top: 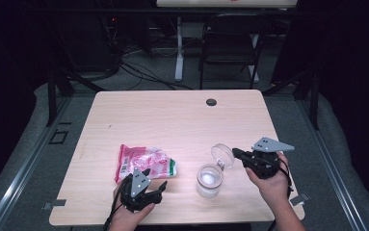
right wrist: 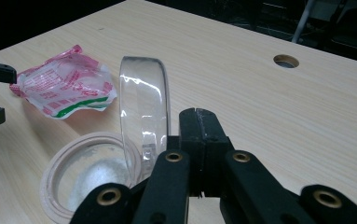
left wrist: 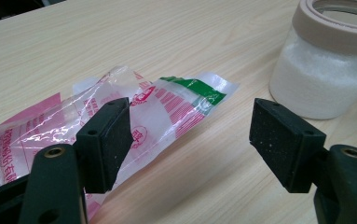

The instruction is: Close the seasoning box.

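A pink, white and green plastic bag point(top: 143, 163) point(left wrist: 167, 107) point(right wrist: 69, 84) lies flat near the table's front. My left gripper point(top: 164, 186) point(left wrist: 190, 135) is open at the bag's near corner, with one pad over the bag's edge and the other over bare wood. A clear jar point(top: 208, 180) point(left wrist: 325, 70) point(right wrist: 87, 177) with white powder stands uncovered to the right. Its clear lid point(top: 222, 155) point(right wrist: 143, 112) stands on edge over the jar's rim. My right gripper point(top: 235, 153) point(right wrist: 197, 116) is shut right beside the lid, which touches the side of one jaw.
A round cable hole point(top: 211, 102) point(right wrist: 286, 60) sits in the wooden table point(top: 172, 120) near its far edge. A dark chair point(top: 230, 43) and a desk leg stand beyond the table. The jar is close to the front edge.
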{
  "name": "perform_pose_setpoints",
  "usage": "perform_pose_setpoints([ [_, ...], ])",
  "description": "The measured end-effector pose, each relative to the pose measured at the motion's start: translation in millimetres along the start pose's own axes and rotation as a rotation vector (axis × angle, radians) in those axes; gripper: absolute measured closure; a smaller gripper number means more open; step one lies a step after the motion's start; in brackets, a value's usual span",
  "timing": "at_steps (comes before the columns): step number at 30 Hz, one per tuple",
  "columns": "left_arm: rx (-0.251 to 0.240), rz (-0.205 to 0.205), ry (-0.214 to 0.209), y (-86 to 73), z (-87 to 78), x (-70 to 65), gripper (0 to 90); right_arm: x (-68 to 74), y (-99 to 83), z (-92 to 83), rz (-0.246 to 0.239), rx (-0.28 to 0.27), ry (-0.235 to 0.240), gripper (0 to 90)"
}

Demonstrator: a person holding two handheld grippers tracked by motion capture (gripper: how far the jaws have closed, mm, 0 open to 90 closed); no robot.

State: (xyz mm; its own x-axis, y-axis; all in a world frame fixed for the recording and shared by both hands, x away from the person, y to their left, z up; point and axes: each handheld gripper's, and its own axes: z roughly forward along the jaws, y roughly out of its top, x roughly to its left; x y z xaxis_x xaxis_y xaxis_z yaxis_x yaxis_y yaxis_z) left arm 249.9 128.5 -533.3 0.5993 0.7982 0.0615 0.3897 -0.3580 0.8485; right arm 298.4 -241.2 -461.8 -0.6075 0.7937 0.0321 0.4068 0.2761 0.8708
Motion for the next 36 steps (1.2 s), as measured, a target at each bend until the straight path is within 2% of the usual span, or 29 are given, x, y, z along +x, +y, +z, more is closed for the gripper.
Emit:
perform_pose_setpoints([
  [12, -0.002, -0.012, 0.009, -0.3, -0.7, 3.8, 29.3, 14.9, 0.1, 1.7, -0.029, -0.002, 0.029, 89.5],
  [22, -0.003, -0.018, 0.016, -0.6, -1.0, 6.6, 29.3, 39.6, -10.3, 3.8, -0.071, 0.011, 0.065, 88.1],
  [30, -0.001, -0.020, 0.020, -0.9, -0.8, 8.4, 29.3, 49.5, -16.2, 4.5, -0.081, 0.007, 0.098, 87.2],
  [36, -0.005, -0.030, 0.020, -0.8, -1.3, 9.5, 29.3, 52.3, -17.3, 4.0, -0.082, 0.004, 0.102, 86.3],
])
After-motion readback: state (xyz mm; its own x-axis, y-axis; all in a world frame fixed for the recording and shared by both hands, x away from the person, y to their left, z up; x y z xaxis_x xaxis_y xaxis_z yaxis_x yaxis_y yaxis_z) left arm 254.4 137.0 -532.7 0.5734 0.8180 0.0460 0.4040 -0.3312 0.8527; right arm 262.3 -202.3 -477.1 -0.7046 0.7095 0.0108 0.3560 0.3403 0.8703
